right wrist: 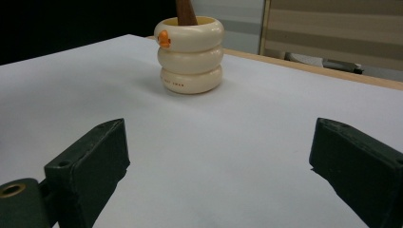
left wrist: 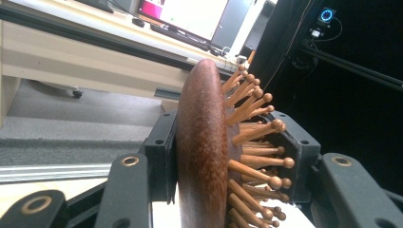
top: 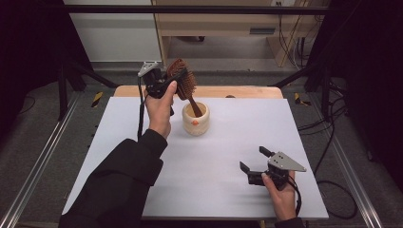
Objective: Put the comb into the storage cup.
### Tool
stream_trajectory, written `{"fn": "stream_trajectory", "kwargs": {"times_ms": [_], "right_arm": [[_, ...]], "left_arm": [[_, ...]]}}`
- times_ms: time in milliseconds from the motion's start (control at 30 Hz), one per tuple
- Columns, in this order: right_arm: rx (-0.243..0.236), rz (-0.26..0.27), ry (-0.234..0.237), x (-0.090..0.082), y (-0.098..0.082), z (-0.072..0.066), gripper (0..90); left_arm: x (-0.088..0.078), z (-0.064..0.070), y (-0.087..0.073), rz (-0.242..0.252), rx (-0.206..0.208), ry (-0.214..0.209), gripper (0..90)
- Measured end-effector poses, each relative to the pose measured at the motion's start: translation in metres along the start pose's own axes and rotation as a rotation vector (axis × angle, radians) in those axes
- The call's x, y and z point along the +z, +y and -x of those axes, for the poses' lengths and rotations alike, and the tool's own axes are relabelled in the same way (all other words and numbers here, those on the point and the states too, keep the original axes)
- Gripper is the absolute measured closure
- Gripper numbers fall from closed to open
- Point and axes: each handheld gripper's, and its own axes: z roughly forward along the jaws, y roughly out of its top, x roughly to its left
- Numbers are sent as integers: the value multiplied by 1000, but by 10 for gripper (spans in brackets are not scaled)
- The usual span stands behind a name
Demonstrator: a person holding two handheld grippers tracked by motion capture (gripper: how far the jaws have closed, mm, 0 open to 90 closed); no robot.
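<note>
A brown wooden hairbrush [top: 184, 81] with peg bristles stands tilted, its handle down inside a cream ribbed cup [top: 196, 118] with an orange dot. My left gripper [top: 172, 80] is shut on the brush head, above and left of the cup. In the left gripper view the jaws press the brush head [left wrist: 202, 147] from both sides, one against its smooth back and one on the bristles. My right gripper [top: 253, 159] rests open near the table's front right, nothing between its jaws. In the right gripper view the cup [right wrist: 190, 54] stands ahead with the brush handle [right wrist: 185, 12] rising from it.
A white sheet [top: 228, 142] covers the table, whose wooden far edge [top: 237, 91] shows behind it. Metal rails [top: 38, 161] run along both sides. A pale cabinet [top: 223, 23] and cables lie beyond the table.
</note>
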Motion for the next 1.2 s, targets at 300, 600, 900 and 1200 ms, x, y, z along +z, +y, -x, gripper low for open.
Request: {"fn": "stream_trajectory", "kwargs": {"times_ms": [300, 600, 900, 1200], "right_arm": [[5, -5, 8, 0, 0, 0, 58], [-2, -14, 7, 1, 0, -1, 58], [0, -10, 9, 1, -1, -1, 59], [5, -7, 9, 1, -1, 0, 59]], "left_arm": [[1, -3, -6, -7, -8, 5, 493], [3, -2, -13, -25, -2, 5, 492], [5, -1, -17, -32, -3, -1, 492], [7, -2, -21, -39, -3, 4, 491]]}}
